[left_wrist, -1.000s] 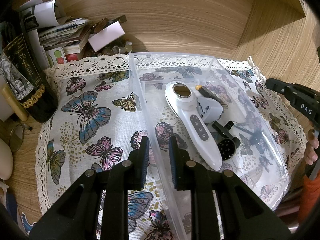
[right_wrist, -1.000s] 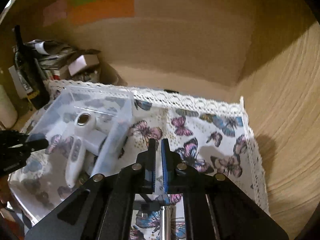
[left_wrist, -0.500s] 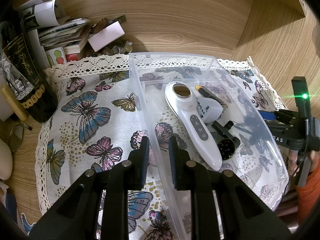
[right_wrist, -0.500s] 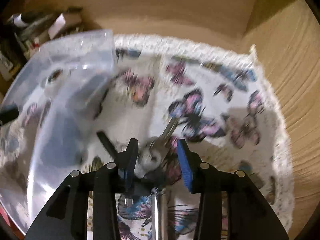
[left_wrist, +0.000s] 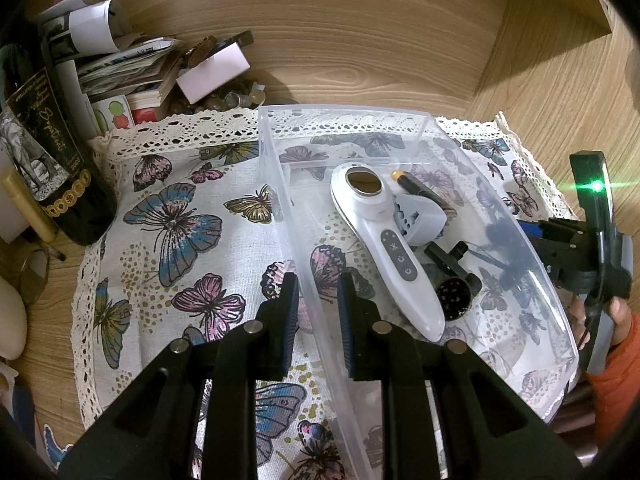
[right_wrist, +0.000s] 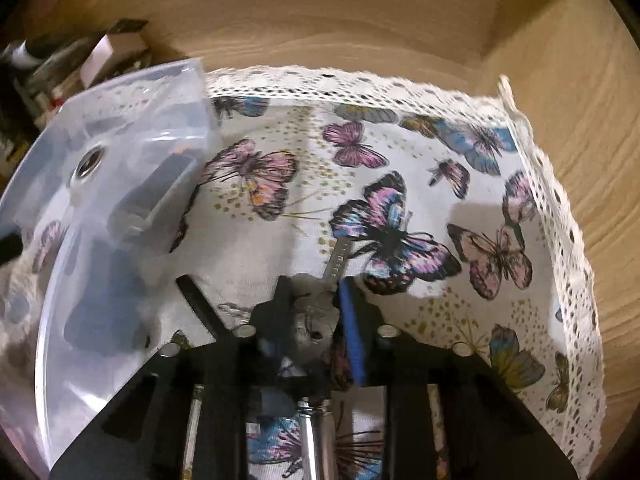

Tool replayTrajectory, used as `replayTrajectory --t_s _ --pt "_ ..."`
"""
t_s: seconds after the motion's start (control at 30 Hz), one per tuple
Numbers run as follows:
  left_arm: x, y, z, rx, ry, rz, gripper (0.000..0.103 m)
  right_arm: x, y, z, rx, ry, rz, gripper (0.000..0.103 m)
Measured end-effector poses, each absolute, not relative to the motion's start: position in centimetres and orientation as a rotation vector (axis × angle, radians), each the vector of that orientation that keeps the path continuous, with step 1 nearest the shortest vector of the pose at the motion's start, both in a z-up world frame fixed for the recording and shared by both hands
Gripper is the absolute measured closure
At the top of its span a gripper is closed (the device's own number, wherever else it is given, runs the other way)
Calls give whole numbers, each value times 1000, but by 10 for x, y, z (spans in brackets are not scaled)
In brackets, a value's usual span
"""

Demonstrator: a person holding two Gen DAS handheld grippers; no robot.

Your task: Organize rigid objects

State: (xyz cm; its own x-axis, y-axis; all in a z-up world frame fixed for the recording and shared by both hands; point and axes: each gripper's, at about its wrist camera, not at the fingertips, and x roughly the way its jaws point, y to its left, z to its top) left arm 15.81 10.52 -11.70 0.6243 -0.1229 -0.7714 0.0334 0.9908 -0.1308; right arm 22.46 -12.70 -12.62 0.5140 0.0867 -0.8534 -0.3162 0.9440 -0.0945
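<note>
Between right tongs (right_wrist: 314, 316), metal tool (right_wrist: 314, 320).

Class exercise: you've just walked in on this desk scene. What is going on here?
A person is tidying small items into a clear plastic bin on a butterfly cloth. The left tongs are clamped on the bin's near wall, steadying it. The right tongs have just been closing around a small metal tool lying on the cloth beside the bin. A white handheld device already lies inside.

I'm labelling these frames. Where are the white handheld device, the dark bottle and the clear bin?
white handheld device (left_wrist: 394, 256), left wrist view, its button panel.
dark bottle (left_wrist: 60, 168), left wrist view, its label.
clear bin (left_wrist: 344, 110), left wrist view, its far rim.
</note>
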Motion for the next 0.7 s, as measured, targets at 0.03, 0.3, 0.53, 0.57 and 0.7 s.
replayTrajectory --t_s 0.03,0.3,0.53,0.57,0.7 --pt "158 105 -117 -108 893 -91 85 223 -125 -127 -260 997 243 82" --pt "158 105 -117 -107 893 -89 85 208 -137 -107 -231 924 232 84" --pt "158 105 -117 -107 893 -89 85 199 -129 -74 -256 826 233 100" --pt "159 105 -117 -106 893 -89 85 198 -128 -70 -260 806 225 100" --pt "159 105 -117 -106 893 -89 85 197 -127 -62 -258 771 231 100"
